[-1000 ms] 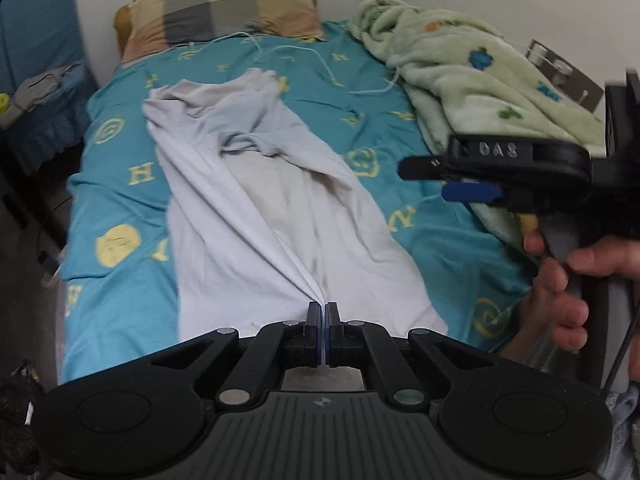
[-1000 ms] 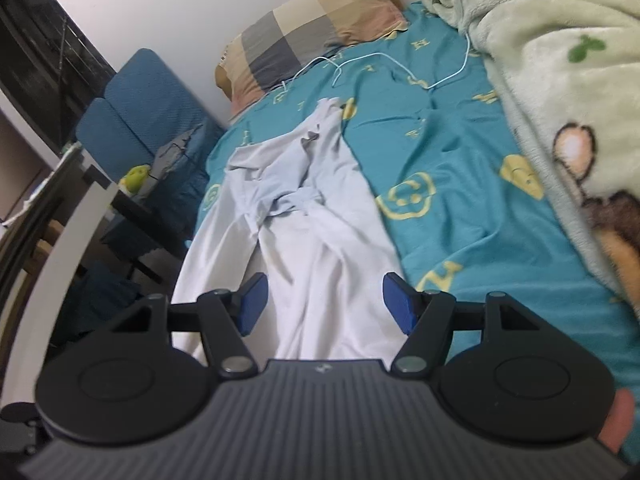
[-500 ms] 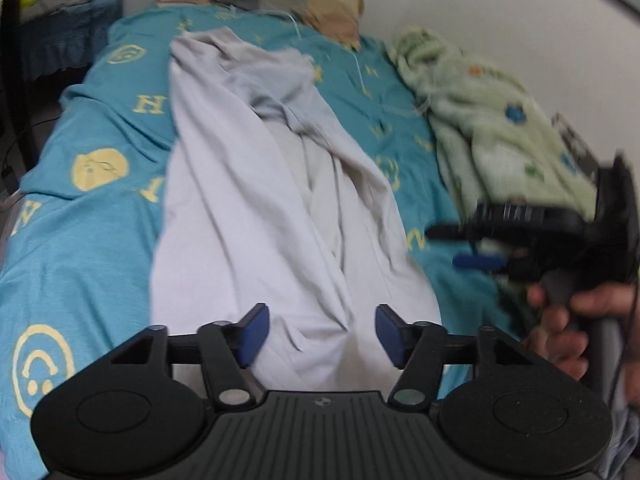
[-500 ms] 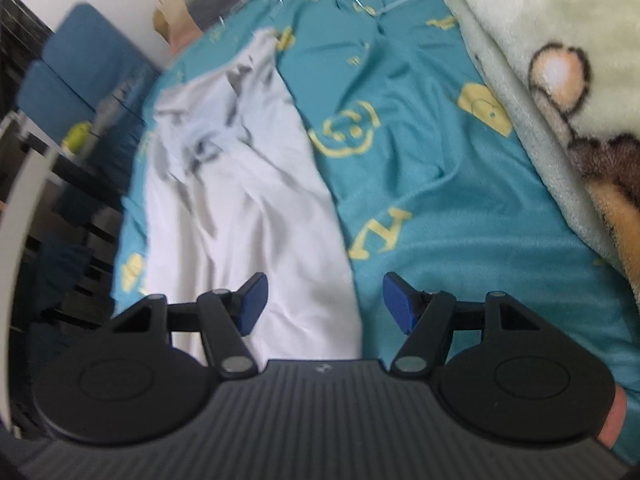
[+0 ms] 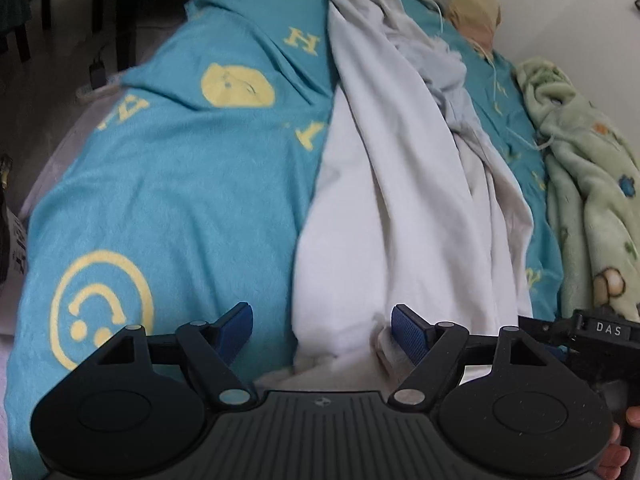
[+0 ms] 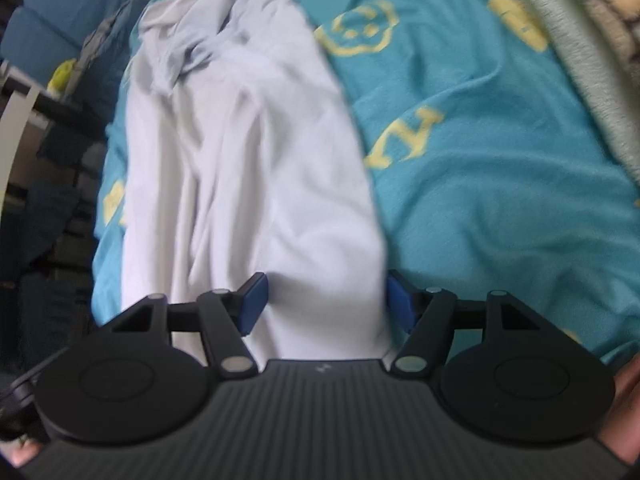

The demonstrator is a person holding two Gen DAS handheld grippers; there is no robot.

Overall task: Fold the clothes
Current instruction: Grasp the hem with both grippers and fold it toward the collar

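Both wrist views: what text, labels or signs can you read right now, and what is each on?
"DAS": white letters on the right gripper body, seen from the left wrist.
"H": yellow letter on the teal bedsheet; its other letters are cut off or blurred.
Small logos on both gripper bodies: too small to read.

Left tool (image 5: 322, 330) is spread wide, gripping nothing. Right tool (image 6: 326, 300) is likewise spread wide and empty, a hand (image 6: 628, 408) behind its body.

"DAS" (white letters), right gripper (image 5: 588, 330), "H", bedsheet (image 5: 180, 184)
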